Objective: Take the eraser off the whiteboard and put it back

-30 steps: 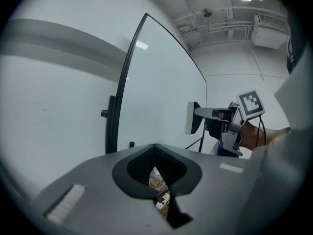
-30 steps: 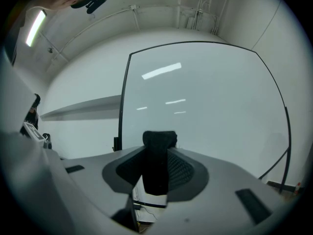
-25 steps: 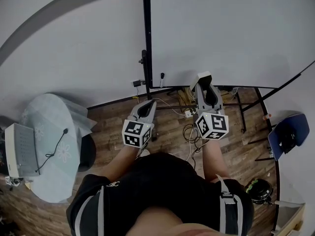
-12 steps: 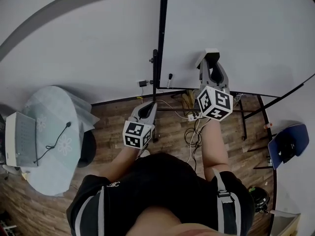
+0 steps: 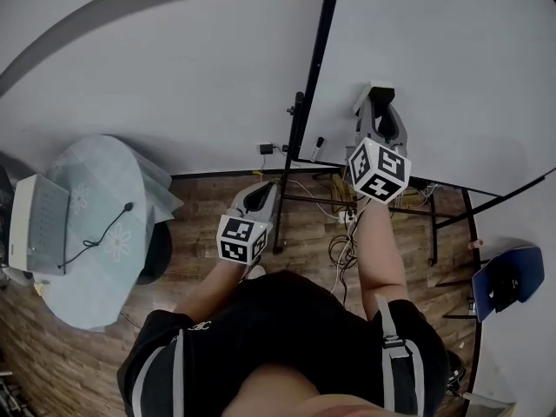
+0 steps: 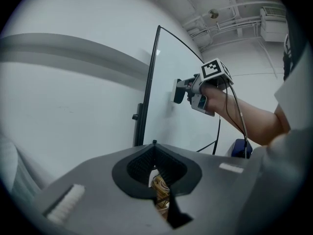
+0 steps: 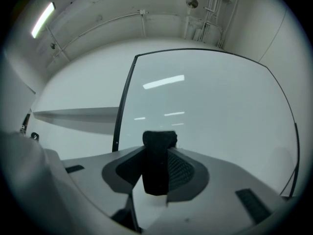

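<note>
One whiteboard (image 5: pixel 434 59) fills the upper right of the head view, and the frame cuts off its top and right side, so you only get its black left edge and lower rail. One round pale counter (image 5: pixel 104 224) sits at the left. The single flat grey device (image 5: pixel 35 224) on it is clipped at the left border and hard to identify. One blue chair (image 5: pixel 508 281) shows at the lower right, partly lost in the lens rim.

You've got two grippers. Your right gripper (image 5: pixel 380 111) is up at the board in the upper middle, its jaws clamped on the one eraser (image 7: pixel 159 146). The eraser stands dark and upright at centre in the right gripper view, with its lower part buried between the jaws. It's right against the board's face, though no view settles whether it actually touches. Your left gripper (image 6: pixel 154 146) hangs low at centre, jaws together with nothing between them.
</note>
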A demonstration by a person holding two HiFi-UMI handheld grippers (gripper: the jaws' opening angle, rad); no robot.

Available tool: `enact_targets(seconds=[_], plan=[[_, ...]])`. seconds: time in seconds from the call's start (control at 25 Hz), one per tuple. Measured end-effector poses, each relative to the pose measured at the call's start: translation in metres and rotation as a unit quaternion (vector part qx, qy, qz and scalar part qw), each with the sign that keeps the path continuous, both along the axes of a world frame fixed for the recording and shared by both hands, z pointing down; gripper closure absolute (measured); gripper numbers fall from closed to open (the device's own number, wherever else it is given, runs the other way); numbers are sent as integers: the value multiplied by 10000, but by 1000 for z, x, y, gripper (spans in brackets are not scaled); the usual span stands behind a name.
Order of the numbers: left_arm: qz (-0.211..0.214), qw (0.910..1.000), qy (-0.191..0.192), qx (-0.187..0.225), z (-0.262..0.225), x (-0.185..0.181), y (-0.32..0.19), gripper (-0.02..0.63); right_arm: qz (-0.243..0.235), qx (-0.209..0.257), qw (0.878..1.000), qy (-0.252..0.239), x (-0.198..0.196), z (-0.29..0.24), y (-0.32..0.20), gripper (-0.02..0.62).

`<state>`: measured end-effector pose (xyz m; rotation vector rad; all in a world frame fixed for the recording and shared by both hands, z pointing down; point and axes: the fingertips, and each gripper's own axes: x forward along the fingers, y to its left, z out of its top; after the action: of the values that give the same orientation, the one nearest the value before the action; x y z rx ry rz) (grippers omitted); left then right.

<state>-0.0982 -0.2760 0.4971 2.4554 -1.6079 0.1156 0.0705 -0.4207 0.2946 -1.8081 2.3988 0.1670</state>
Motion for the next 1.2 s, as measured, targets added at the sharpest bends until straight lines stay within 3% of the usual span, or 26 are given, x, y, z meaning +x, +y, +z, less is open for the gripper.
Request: enact_targets(seconds=[0.4,0.64,0.88,1.04,1.2], plan=[[-404,9992,-27,-45,5,-40,-6,600,383,324,9982,315,-36,-3,-29,459],[-476,9988,-28,-107,10,-49,-12,600,446,519,9974,219,-35,-3,-26,459],[-349,9993,-26,-158,13,-38,-19,600,168,469,9983,292,-36,-3,-25,456],[-211,9997,-33,-149,12,-26,-19,600,-306,530,9981,76,-37,-4,-17,442],[-114,9998,-18,-174,13,-17,-21,600,-677,537,9960,-205,-29,-6,-12,378]])
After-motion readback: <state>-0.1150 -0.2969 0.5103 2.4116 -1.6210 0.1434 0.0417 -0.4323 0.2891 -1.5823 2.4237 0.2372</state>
